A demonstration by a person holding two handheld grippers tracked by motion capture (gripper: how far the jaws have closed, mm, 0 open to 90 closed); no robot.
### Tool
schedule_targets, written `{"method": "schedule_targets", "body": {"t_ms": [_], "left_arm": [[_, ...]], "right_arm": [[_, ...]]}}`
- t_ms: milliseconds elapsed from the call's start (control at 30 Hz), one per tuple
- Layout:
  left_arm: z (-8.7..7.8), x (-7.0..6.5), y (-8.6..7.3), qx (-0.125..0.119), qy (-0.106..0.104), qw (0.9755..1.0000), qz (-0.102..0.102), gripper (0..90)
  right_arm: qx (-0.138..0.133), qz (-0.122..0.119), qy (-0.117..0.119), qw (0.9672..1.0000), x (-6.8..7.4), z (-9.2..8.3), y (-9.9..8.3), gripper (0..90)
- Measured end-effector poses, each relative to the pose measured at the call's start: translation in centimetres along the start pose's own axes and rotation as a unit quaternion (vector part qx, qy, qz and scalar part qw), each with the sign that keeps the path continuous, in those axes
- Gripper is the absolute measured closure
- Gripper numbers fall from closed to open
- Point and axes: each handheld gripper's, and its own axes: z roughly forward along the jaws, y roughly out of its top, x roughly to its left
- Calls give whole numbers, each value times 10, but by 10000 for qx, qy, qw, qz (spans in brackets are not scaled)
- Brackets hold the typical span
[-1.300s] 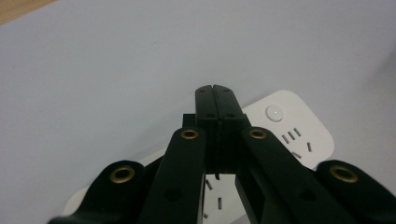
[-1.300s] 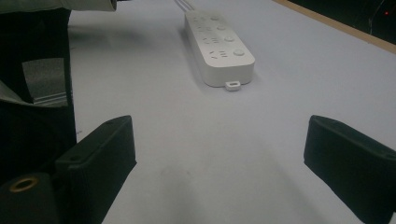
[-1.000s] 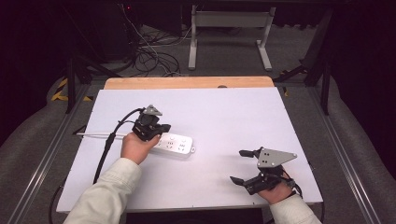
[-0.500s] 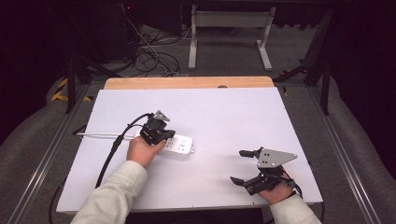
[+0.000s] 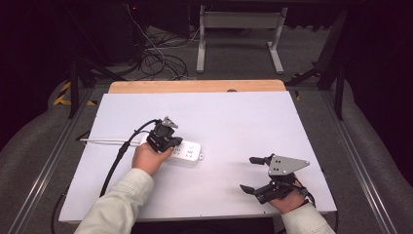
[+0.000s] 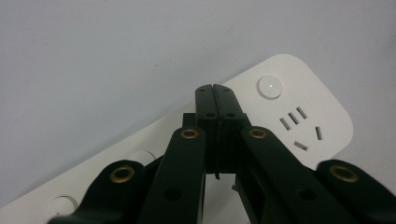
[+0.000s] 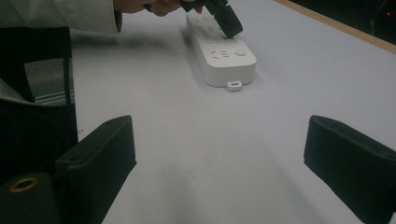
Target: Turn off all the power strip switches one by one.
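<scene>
A white power strip lies flat on the white table, left of centre. My left gripper is shut with nothing between its jaws, and its tips point down at the strip. In the left gripper view the closed left gripper sits over the power strip, just left of a round button; I cannot tell if the tips touch. My right gripper stands open near the front right edge, empty. The right gripper faces the power strip across bare table.
The strip's white cord runs off to the table's left edge. A black cable trails from the left gripper toward the front. A wooden strip marks the far edge. Beyond it, loose cables and a metal stand occupy the floor.
The left hand has shifted slightly to the right and lower over the power strip. The right hand has stayed where it was.
</scene>
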Motion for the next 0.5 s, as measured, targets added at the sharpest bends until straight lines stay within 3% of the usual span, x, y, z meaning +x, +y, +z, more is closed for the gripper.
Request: {"method": "schedule_targets", "body": {"t_ms": [300, 400, 500], "left_arm": [[1, 1, -2, -36, -16, 10000, -2, 900], [1, -2, -2, -24, 176, 9998, 84, 900], [1, -2, -3, -47, 157, 9998, 73, 900]], "right_arm": [[12, -1, 5, 10000, 0, 0, 0, 93], [14, 5, 7, 10000, 0, 1, 0, 92], [19, -13, 11, 10000, 0, 1, 0, 93]]}}
